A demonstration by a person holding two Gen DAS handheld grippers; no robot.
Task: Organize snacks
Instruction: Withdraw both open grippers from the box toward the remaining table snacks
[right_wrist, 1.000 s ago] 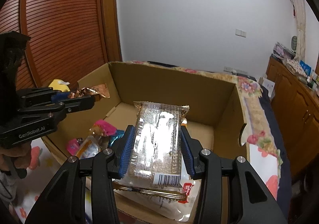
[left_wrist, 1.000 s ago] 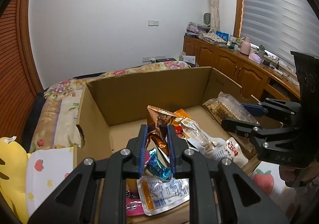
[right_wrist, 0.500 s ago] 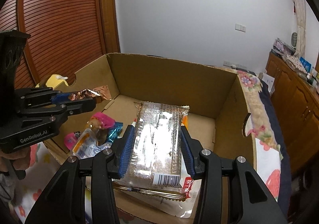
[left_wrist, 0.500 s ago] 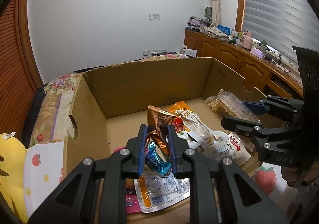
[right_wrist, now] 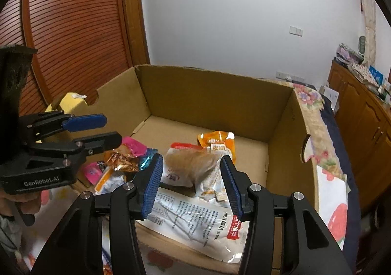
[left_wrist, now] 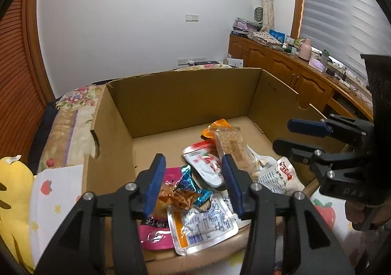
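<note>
An open cardboard box (left_wrist: pixel 183 103) holds a loose pile of snack packets. My left gripper (left_wrist: pixel 193 160) hangs over the pile's near left part with its jaws opening. A copper-foil snack (left_wrist: pixel 177 198) lies below them, free of the pads, beside a blue wrapper (left_wrist: pixel 193 189). My right gripper (right_wrist: pixel 192 158) is over the near right part, jaws also opening. A clear pack of brown crackers (right_wrist: pixel 193 165) shows blurred beneath them, on a white pouch (right_wrist: pixel 195 221). The left wrist view shows the right gripper (left_wrist: pixel 283 135) and the cracker pack (left_wrist: pixel 232 146). The right wrist view shows the left gripper (right_wrist: pixel 112 129).
The box's far half is bare cardboard (right_wrist: pixel 207 98). An orange pouch (right_wrist: pixel 217 143) and pink packets (left_wrist: pixel 156 233) lie in the pile. A yellow plush toy (left_wrist: pixel 12 191) and strawberry-print sheet (left_wrist: pixel 56 189) flank the box. Wooden cabinets (left_wrist: pixel 281 64) line the right wall.
The left gripper's jaws have parted and the copper-foil snack has dropped onto the pile. The right gripper's jaws have widened and the cracker pack has fallen from them into the box.
</note>
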